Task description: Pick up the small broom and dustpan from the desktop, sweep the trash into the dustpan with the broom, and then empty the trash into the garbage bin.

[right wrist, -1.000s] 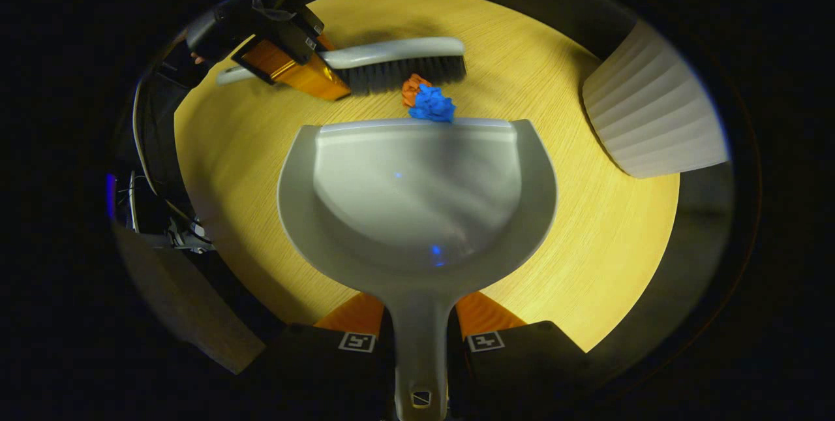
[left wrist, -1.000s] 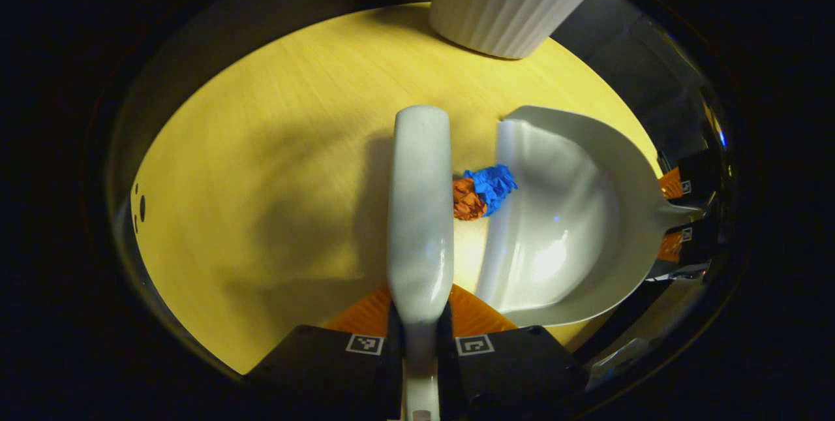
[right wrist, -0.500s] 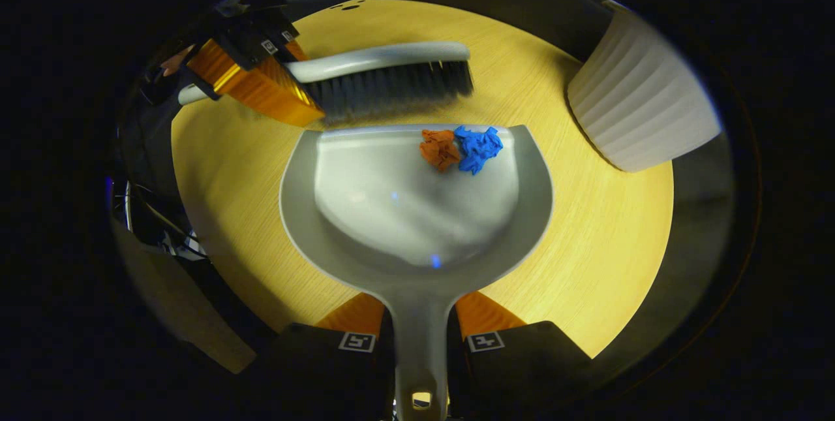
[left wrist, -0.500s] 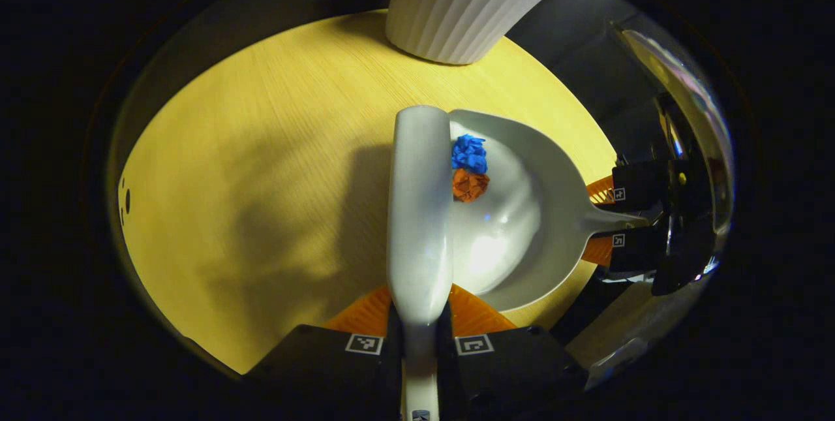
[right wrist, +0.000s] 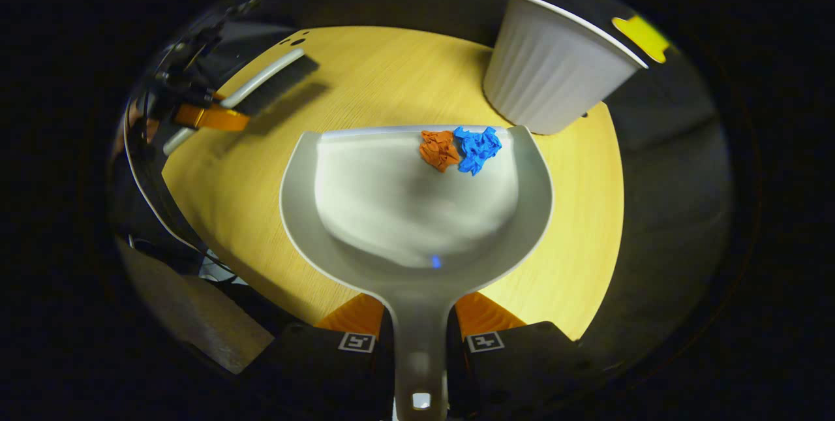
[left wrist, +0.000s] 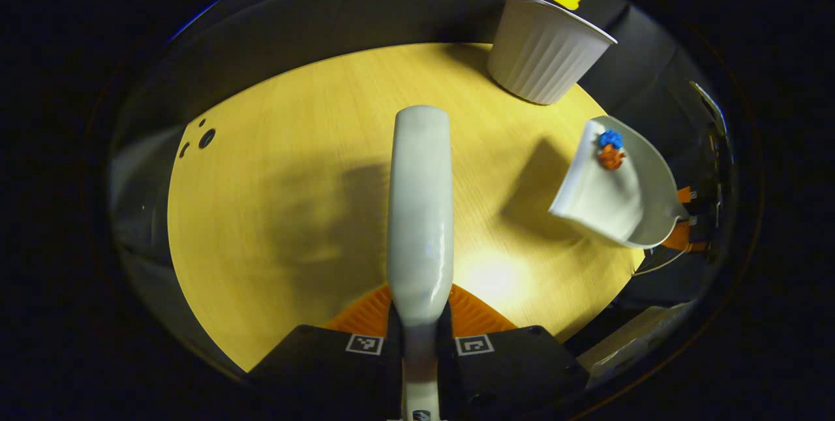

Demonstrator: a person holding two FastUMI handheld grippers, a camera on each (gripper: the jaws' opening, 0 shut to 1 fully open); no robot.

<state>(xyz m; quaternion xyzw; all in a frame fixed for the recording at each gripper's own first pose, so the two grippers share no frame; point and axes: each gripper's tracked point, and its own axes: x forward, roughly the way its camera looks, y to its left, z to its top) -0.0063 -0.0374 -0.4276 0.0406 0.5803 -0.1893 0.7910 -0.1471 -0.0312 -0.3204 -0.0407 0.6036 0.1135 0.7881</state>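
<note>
Step in hand, by judgement: carry to bin; sweeping done, emptying not yet done.

Right tool [right wrist: 419, 333] clamped on dustpan [right wrist: 417, 212] handle, both fingers pressing; pan held off the table [right wrist: 574, 264], its shadow visible in left gripper view. Orange wad [right wrist: 438, 149] and blue wad [right wrist: 478, 147] touching each other, lodged at pan's front lip, about 12 o'clock in right gripper view. Pan apparently kept near level so the wads do not roll off; risk of loss over the lip if tipped forward early.

Bin [right wrist: 551, 68], white and ribbed, upright on table at 1 o'clock, just beyond the pan's lip. Next move likely calls for raising the lip above the bin's rim before tilting.

Left tool [left wrist: 419, 336] gripping broom [left wrist: 419, 205] by its handle, held well apart from the pan at 10 o'clock in right gripper view, presumably to leave the path free.
</note>
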